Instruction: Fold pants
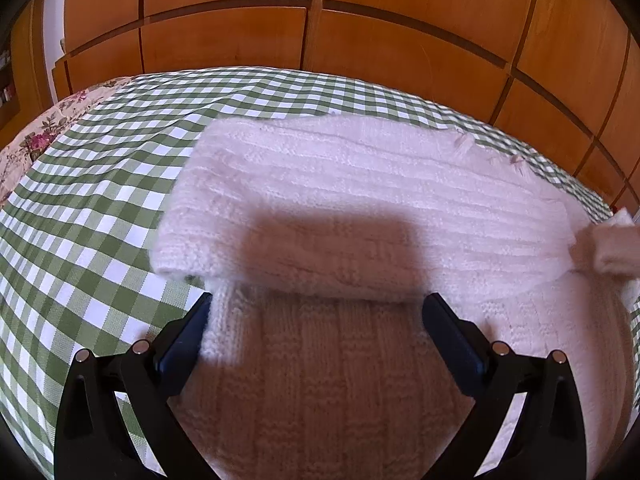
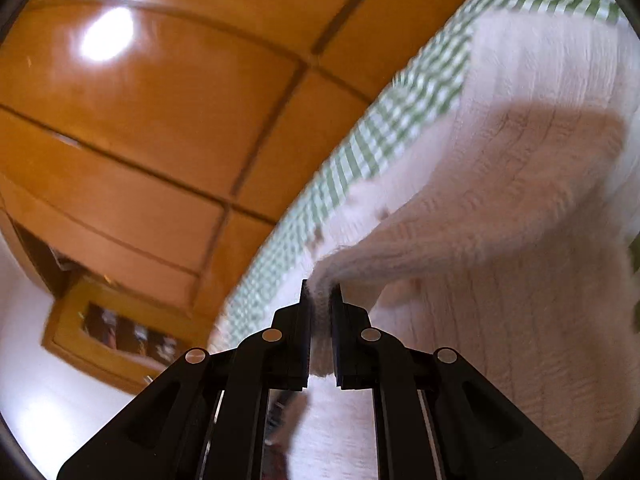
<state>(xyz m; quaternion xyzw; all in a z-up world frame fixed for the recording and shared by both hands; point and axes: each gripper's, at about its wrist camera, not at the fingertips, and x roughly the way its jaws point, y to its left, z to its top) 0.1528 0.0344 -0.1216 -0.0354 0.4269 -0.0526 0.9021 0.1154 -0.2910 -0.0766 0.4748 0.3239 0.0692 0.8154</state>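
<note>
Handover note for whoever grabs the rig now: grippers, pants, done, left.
Left hand-held gripper: open, jaws straddling the white knit pants, not gripping.
Right hand-held gripper: shut on a pants edge, lifted off the green checked cover.
Done: one fold already lies across the pants.
Left: lay the lifted edge over, release, smooth flat.
</note>
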